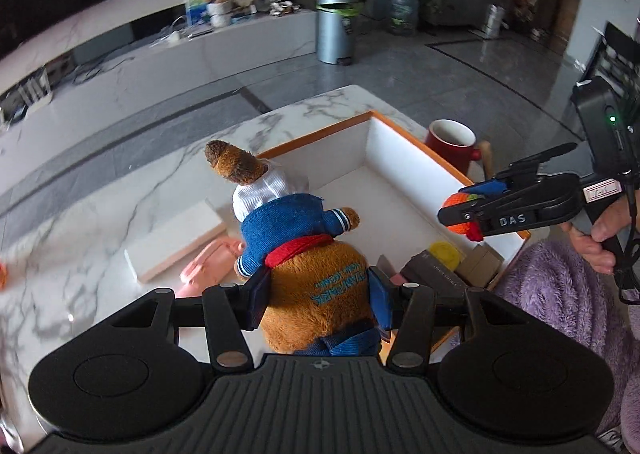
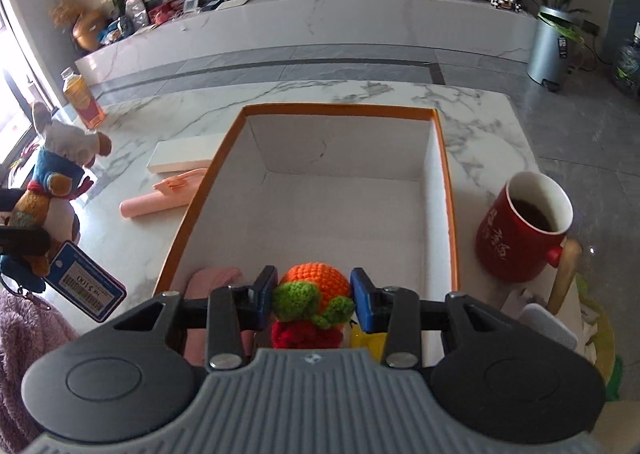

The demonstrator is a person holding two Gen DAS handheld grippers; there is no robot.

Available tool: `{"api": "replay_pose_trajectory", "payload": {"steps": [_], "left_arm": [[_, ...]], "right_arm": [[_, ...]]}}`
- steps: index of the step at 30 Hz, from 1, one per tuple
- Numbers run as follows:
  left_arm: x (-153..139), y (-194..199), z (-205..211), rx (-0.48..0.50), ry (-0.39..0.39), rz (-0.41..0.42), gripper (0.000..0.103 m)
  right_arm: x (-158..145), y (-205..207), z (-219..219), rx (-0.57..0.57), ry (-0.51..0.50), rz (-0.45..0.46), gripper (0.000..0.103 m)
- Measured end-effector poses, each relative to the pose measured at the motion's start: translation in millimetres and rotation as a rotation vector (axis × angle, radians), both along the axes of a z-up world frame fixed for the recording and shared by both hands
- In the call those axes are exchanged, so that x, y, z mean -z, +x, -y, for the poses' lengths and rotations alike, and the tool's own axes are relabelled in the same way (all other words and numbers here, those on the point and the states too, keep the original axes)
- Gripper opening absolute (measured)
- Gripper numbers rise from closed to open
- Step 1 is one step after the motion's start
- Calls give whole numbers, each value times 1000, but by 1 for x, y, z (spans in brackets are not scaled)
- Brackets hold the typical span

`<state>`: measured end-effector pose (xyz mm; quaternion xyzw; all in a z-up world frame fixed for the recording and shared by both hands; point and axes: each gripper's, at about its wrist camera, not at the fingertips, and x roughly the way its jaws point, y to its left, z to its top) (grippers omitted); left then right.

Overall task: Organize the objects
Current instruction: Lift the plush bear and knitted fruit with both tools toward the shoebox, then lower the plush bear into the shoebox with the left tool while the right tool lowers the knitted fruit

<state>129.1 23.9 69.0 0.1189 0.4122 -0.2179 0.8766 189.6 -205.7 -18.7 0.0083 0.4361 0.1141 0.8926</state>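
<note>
Altogether one plush bear (image 1: pixel 316 286), one crochet orange (image 2: pixel 314 286), one box (image 2: pixel 344 109), one red mug (image 2: pixel 524 225)

Left tool (image 1: pixel 316 304) gripping plush bear (image 1: pixel 308 274), orange-rimmed box (image 1: pixel 400 181) beyond, red mug (image 1: pixel 452 145)

- Box (image 2: pixel 440 157) on table (image 2: pixel 280 93), mug (image 2: pixel 520 230) just right of it.
- Flat slab (image 2: pixel 180 157) & tube (image 2: pixel 160 197) left of box.
- Bottle (image 2: pixel 82 97) far left.

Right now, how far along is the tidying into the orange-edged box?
Done: a few small items lie at the near end of the box. In hand: the left tool grips the plush bear, the right tool the crocheted orange toy. Left: the pink object, the flat white box.
</note>
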Motion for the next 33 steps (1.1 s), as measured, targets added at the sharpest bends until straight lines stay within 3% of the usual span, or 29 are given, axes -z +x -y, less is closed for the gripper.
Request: {"api": "replay_pose_trajectory", "payload": {"steps": [5, 11, 17, 25, 30, 33], "left_arm": [[-6, 21, 65, 196, 146, 79, 59], [23, 53, 124, 398, 295, 109, 60], [67, 78, 161, 568, 401, 32, 61], [104, 104, 187, 714, 576, -10, 62], [123, 96, 191, 860, 639, -40, 62], [136, 96, 191, 921, 639, -86, 63]], "right_arm": [[1, -6, 23, 33, 6, 22, 42], [5, -2, 47, 58, 65, 24, 42], [12, 8, 54, 45, 78, 15, 42], [22, 21, 59, 28, 59, -11, 42], [28, 25, 59, 7, 62, -32, 42], [30, 26, 59, -8, 63, -50, 42]]}}
